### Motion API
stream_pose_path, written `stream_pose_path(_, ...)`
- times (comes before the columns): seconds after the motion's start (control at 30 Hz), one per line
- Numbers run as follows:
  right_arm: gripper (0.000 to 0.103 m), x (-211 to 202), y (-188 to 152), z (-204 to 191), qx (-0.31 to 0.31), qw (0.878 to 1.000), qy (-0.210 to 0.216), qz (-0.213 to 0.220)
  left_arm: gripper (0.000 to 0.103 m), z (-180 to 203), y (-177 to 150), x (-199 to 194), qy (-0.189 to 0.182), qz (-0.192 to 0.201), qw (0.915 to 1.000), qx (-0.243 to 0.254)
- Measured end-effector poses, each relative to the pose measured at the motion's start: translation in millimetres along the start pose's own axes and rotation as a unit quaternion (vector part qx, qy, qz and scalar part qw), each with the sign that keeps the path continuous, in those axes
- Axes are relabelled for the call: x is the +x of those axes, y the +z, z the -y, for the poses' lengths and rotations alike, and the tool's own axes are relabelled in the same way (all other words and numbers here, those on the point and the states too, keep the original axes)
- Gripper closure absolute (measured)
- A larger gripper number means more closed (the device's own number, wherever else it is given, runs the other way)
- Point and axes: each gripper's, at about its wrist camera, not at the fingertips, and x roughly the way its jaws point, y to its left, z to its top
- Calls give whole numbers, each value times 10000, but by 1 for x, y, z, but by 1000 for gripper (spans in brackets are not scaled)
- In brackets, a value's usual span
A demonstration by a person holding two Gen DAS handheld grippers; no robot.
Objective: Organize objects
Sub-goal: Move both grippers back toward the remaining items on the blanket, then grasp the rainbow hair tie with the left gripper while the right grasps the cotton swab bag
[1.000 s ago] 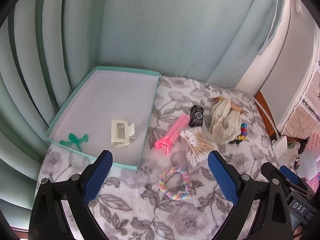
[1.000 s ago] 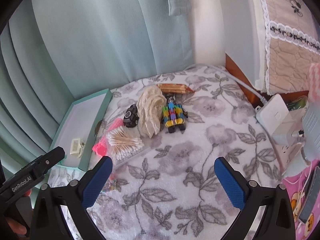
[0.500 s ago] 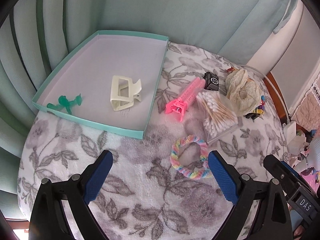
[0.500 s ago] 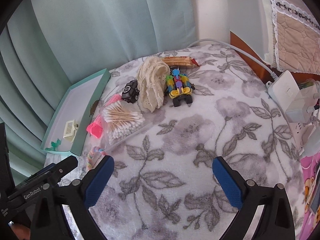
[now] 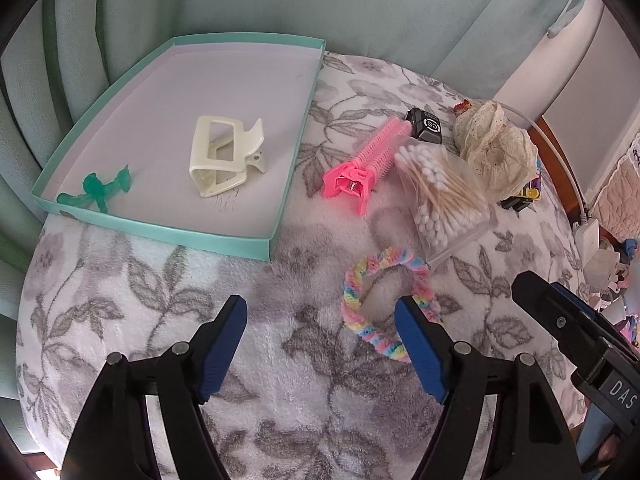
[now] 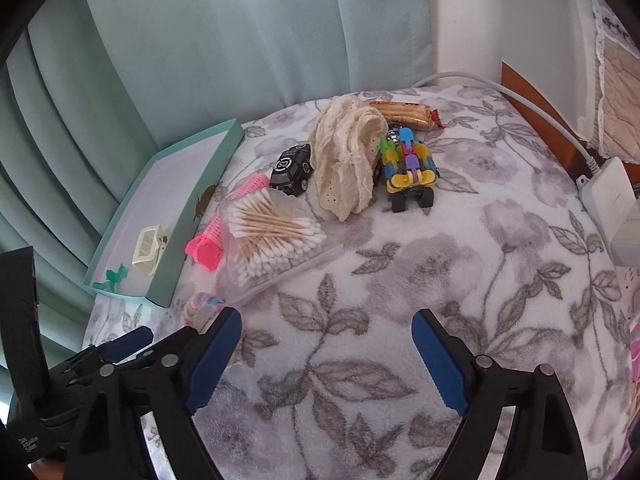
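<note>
Toy car [image 5: 522, 196] mostly hidden behind lace cloth [image 5: 496, 156].

shallow cardboard tray [image 5: 276, 216], upper left of the frame: mint-green walls, pale lilac-white floor. plastic claw clip [image 5: 222, 156] in it: cream. small plastic piece [image 5: 98, 190] at its lower left corner: translucent green. plush blanket [image 5: 280, 360]: white with grey leaf-and-flower print. ribbed hair clip [image 5: 368, 162], centre: hot pink. knitted scrunchie ring [image 5: 384, 304]: pastel rainbow stripes. bagged cotton swabs [image 5: 440, 196]: white tips, tan sticks. toy car [image 6: 292, 168]: black with white lettering. lace cloth [image 6: 348, 160]: cream. gripper pads [image 5: 222, 352]: blue on black.
</note>
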Motion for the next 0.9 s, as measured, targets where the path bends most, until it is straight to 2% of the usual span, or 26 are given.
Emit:
stream_pose_path(0.37, 15, 35, 15, -23, -436, 9986, 210, -195, 27, 13, -3, 8, 20, 10, 9996, 273)
stream_pose_path(0.43, 16, 42, 16, -26, -511, 9981, 236, -247, 35, 12, -3, 9, 61, 26, 9996, 261)
stream_pose_path(0.47, 16, 45, 17, -27, -544, 9979, 250, -267, 35, 12, -2, 10, 86, 38, 9996, 256)
stream_pose_path(0.7, 16, 62, 23, -33, -693, 9969, 188, -319, 36, 9, -1, 12, 79, 103, 9996, 264)
stream_pose_path(0.9, 16, 68, 28, -35, -744, 9968, 52, -282, 36, 12, -5, 12, 246, 187, 9988, 373)
